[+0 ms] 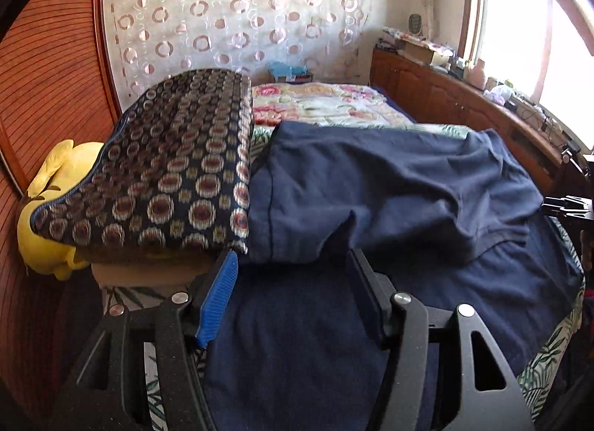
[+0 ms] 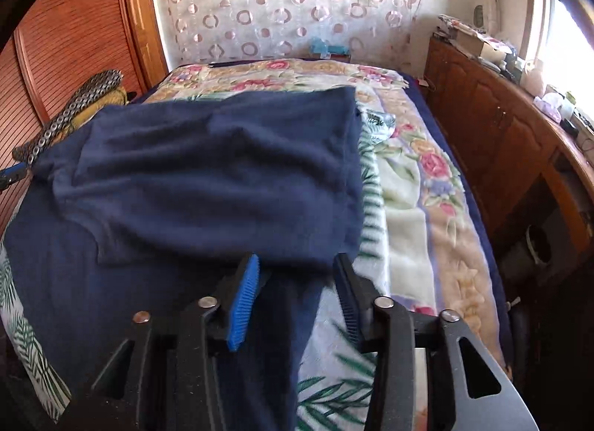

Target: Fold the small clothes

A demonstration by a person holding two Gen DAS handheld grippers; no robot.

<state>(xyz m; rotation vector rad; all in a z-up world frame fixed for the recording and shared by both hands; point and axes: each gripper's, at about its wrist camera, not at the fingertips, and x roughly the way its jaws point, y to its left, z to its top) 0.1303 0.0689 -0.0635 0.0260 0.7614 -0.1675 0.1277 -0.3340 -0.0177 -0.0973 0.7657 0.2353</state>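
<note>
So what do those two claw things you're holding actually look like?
Both look alike. The left gripper and right gripper have black, matte, angular linkage arms with triangular cut-outs and round silver pivot bolts. Each has two flat fingers faced with ribbed blue pads. No cables or sleeves show.

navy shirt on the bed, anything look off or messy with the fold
Yes. The navy shirt has its top layer folded over unevenly: the cloth is rumpled, its edges do not line up with the layer beneath, and a sleeve sticks out. Its left side also rides up against the patterned cushion. Nothing looks torn or spilled.
</note>
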